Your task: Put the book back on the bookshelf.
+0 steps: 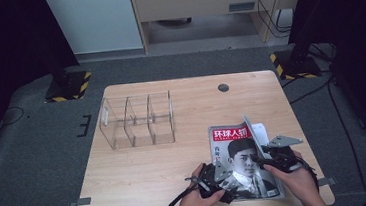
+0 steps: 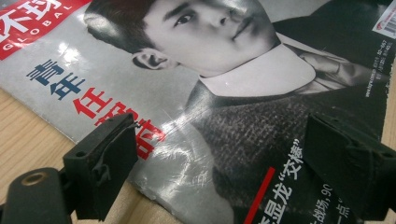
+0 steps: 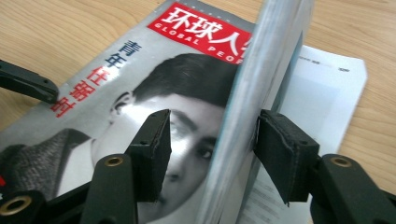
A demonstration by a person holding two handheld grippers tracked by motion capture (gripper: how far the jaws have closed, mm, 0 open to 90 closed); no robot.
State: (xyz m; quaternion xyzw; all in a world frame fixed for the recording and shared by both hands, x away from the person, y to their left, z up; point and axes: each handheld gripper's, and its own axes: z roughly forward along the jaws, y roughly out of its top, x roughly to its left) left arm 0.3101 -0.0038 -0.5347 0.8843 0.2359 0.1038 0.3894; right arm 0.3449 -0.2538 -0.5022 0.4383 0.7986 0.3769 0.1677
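A magazine (image 1: pixel 238 158) with a red title band and a portrait on its cover lies at the table's near right. My left gripper (image 1: pixel 210 178) is at its near left corner, open. In the left gripper view the two pads (image 2: pixel 105 158) stand wide apart just above the glossy cover (image 2: pixel 196 93), with nothing between them. My right gripper (image 1: pixel 271 158) is at the magazine's right edge. In the right gripper view the raised cover edge (image 3: pixel 261 74) stands between the jaws (image 3: pixel 212 140). The right pad (image 3: pixel 280 149) is against it and the left pad is apart from it.
A clear acrylic organizer (image 1: pixel 137 119) with three compartments stands at the table's left middle. A white printed sheet (image 3: pixel 327 88) lies under the magazine's right side. A round cable hole (image 1: pixel 223 87) sits near the far edge of the wooden table (image 1: pixel 142 177).
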